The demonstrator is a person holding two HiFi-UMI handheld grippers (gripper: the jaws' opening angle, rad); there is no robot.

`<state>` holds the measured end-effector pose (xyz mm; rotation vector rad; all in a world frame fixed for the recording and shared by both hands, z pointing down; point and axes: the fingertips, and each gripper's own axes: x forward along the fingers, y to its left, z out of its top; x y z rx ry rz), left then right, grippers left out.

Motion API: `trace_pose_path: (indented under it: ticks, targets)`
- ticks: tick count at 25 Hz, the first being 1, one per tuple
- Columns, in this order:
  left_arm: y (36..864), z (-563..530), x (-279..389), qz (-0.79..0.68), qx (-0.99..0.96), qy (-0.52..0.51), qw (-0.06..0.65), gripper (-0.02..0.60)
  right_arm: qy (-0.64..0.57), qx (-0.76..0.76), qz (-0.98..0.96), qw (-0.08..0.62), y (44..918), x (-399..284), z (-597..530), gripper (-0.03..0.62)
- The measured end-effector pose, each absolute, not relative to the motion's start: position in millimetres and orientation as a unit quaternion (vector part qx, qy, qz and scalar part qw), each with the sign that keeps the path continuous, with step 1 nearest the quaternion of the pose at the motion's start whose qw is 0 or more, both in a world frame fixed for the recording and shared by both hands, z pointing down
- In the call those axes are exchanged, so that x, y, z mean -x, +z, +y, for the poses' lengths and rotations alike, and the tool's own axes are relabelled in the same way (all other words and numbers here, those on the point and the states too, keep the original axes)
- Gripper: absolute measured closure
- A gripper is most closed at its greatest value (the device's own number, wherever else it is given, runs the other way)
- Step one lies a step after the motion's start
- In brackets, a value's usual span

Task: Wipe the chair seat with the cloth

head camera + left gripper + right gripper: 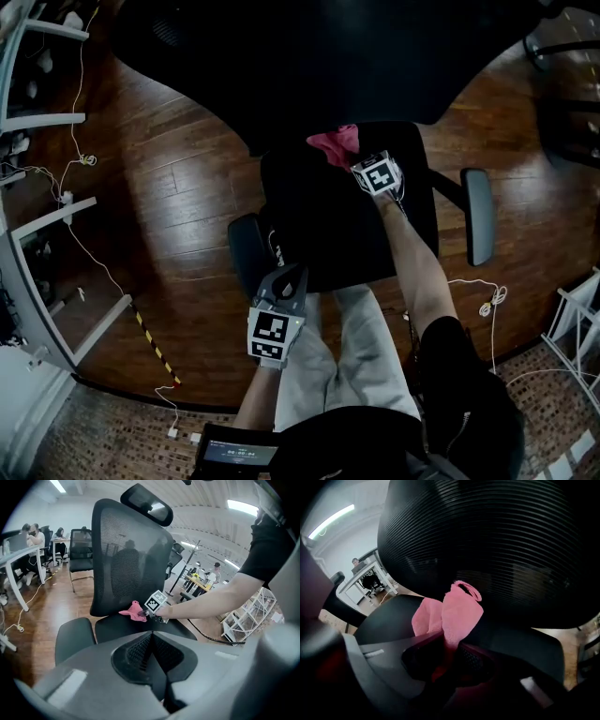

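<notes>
We see the right claw (357, 160) clamped on the cloth (332, 144), upper centre; its edge pinch may slip against the seat (319, 230). The left claw (289, 277) is closed and empty.

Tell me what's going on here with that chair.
A person stands over an office chair with a gripper in each hand. The right claw is shut on a pink cloth and holds it at the back of the black seat, just in front of the mesh backrest. The left claw is shut on nothing and hangs by the seat's front edge, taking no part in the wiping.
</notes>
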<state>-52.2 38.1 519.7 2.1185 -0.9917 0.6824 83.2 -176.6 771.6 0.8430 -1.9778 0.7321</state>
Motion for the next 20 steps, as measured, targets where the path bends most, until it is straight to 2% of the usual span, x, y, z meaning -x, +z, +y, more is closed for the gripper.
trace_pose_path:
  ticks: [10,20]
  targets:
    - [518.3,38.5,10.5,-0.351,-0.826,0.277,0.344,0.588,0.291,-0.432,-0.739,0.428,758.8,-201.0,-197.2,0.534]
    - [509.9,47.3,-3.2,-0.328,-0.835,0.280,0.342,0.588,0.294,-0.499,-0.692,0.431,736.7,-261.0,-193.0,0.534]
